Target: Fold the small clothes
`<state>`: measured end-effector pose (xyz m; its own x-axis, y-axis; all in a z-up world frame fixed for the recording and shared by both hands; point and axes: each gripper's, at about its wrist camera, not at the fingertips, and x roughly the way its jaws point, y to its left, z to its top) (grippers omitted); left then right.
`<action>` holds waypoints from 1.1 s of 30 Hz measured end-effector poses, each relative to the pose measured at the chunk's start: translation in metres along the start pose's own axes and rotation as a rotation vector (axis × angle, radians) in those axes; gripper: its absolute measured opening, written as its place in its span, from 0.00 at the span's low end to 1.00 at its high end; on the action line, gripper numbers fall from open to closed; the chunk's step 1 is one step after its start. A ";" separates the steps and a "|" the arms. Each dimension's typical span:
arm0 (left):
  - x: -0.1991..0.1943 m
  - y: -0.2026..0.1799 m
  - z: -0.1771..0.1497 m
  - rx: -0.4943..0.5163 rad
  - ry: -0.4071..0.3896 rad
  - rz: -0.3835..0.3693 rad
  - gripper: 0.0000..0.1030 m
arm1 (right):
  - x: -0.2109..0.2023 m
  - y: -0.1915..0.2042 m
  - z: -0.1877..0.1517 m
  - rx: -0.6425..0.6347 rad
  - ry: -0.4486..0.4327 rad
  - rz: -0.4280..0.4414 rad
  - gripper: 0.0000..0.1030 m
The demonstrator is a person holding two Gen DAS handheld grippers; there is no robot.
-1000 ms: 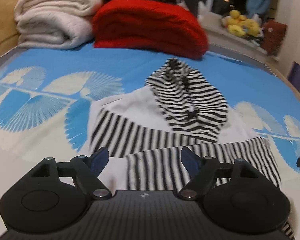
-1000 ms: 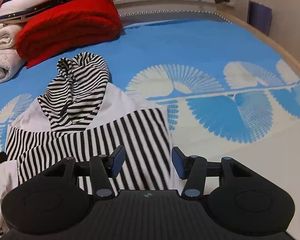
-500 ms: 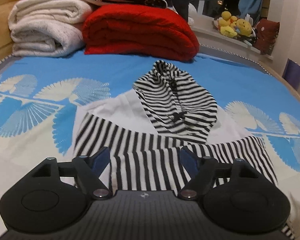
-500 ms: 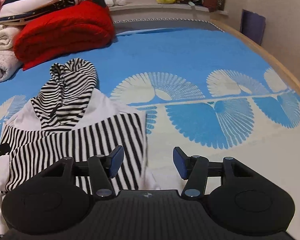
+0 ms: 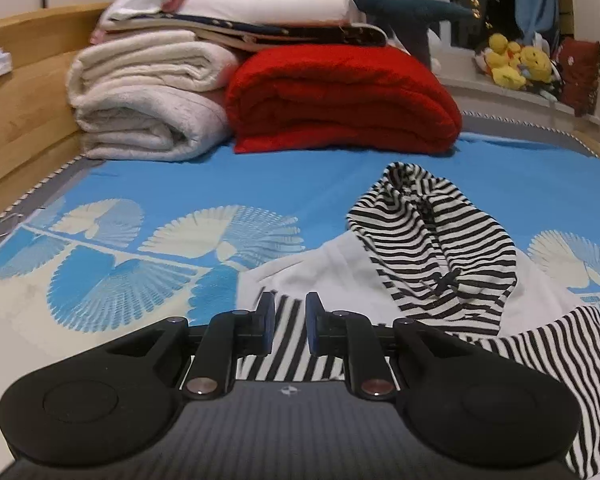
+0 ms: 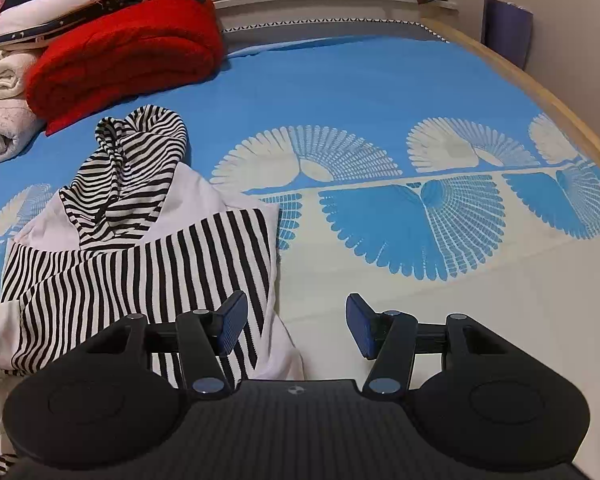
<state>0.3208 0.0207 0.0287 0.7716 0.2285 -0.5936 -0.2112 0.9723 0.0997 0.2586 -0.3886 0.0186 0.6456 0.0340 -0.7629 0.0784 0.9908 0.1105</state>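
Note:
A small white hoodie (image 5: pixel 432 248) with a black-and-white striped hood and striped sleeves folded across its body lies on the blue patterned bed sheet (image 5: pixel 220 184). My left gripper (image 5: pixel 290 320) is low over the hoodie's left end. Its jaws are closing to a narrow gap with the striped sleeve (image 5: pixel 292 348) showing between them, and no pad visibly presses on it. My right gripper (image 6: pixel 296 324) stands open at the right edge of the hoodie (image 6: pixel 140 264). Its left finger (image 6: pixel 230 322) is over the striped sleeve and its right finger is over bare sheet.
Folded white towels (image 5: pixel 148 108) and a red blanket (image 5: pixel 340 100) are stacked at the head of the bed against a wooden board (image 5: pixel 20 100). Yellow plush toys (image 5: pixel 512 60) sit on the sill behind. The bed's wooden edge (image 6: pixel 560 108) runs along the right.
The left jaws have narrowed from wide to a small gap, and the left view has tipped upward and shifted left along the hoodie. The right gripper slid right, off most of the sleeve.

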 end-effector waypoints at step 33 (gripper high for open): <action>0.219 -0.090 0.167 -0.057 0.144 -0.439 0.08 | 0.022 -0.001 0.017 0.026 0.023 -0.018 0.55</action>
<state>0.6092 -0.0083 0.0228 0.7048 -0.2169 -0.6754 0.0806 0.9704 -0.2275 0.2857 -0.3914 0.0127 0.6265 0.0190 -0.7792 0.1099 0.9876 0.1124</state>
